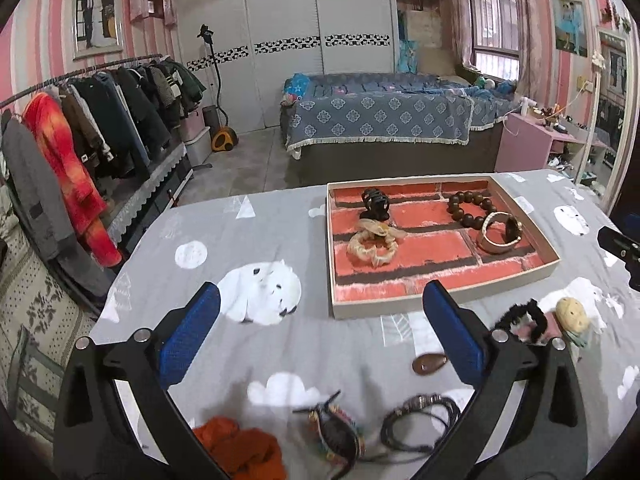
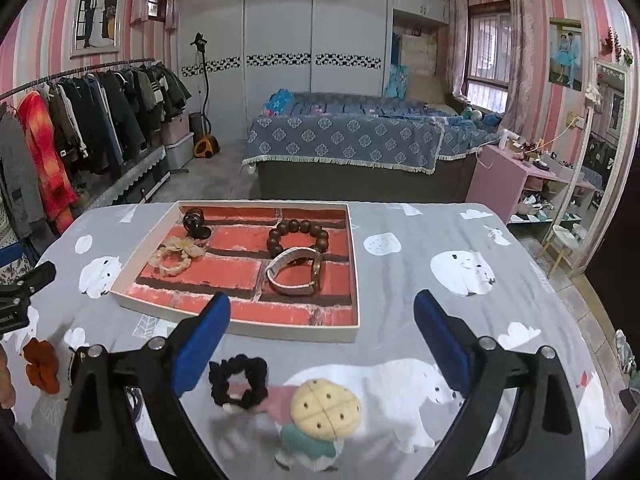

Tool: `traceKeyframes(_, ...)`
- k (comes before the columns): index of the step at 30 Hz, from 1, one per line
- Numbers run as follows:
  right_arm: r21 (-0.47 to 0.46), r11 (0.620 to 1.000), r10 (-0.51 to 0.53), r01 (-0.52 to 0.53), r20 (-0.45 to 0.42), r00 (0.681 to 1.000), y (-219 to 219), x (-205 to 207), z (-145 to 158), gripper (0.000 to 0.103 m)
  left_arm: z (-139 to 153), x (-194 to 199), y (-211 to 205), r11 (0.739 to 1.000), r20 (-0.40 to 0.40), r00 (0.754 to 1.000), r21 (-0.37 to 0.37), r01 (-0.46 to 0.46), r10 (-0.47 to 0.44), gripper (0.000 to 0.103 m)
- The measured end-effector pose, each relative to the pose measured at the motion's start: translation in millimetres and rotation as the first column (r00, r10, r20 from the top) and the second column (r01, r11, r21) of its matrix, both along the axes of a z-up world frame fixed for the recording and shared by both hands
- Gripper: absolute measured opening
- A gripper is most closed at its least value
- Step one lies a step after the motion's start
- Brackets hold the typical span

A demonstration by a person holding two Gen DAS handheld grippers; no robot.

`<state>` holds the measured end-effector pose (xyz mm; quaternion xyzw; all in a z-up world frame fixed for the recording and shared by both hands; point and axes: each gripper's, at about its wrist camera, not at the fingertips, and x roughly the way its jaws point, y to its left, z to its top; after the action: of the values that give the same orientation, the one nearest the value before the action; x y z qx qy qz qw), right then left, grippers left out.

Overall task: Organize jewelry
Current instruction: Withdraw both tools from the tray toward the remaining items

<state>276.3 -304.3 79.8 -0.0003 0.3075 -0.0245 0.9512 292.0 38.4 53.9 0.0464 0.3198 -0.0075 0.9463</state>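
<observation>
A brick-patterned tray (image 1: 536,236) (image 2: 354,264) holds a black claw clip (image 1: 374,202), a beige scrunchie (image 1: 372,248), a dark bead bracelet (image 1: 470,208) (image 2: 298,236) and a watch (image 1: 500,234) (image 2: 294,274). My left gripper (image 1: 322,330) is open and empty above the cloth, with a colourful bracelet (image 1: 338,430), black cords (image 1: 420,424), a brown pendant (image 1: 430,362) and an orange scrunchie (image 1: 240,448) below it. My right gripper (image 2: 322,340) is open and empty over a black scrunchie (image 2: 239,384) and a cookie-shaped plush clip (image 2: 324,410).
The table carries a grey polar-bear cloth (image 1: 256,292) (image 2: 460,268). A clothes rack (image 1: 100,120) stands at left, a bed (image 1: 380,120) beyond, a pink shelf and mirror (image 2: 600,152) at right. The other gripper's tip shows at the left wrist view's right edge (image 1: 620,244).
</observation>
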Motion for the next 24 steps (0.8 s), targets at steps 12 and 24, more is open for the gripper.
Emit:
traceKeyframes(12,-0.031,0.999,-0.037,0.037,0.019,0.999,-7.2,-29.1,-6.6,0.095,-9.7,-27.1,24.2,0.997,-0.021,0.999,-0.072,-0.034,0.033,0.098)
traceKeyframes(24,-0.013,0.998,-0.06,0.06,-0.008,0.998,-1.6,-34.8,-26.9,0.095,-33.9,-36.5,29.3,0.997,-0.052,0.998,-0.061,-0.049,0.046,0.098)
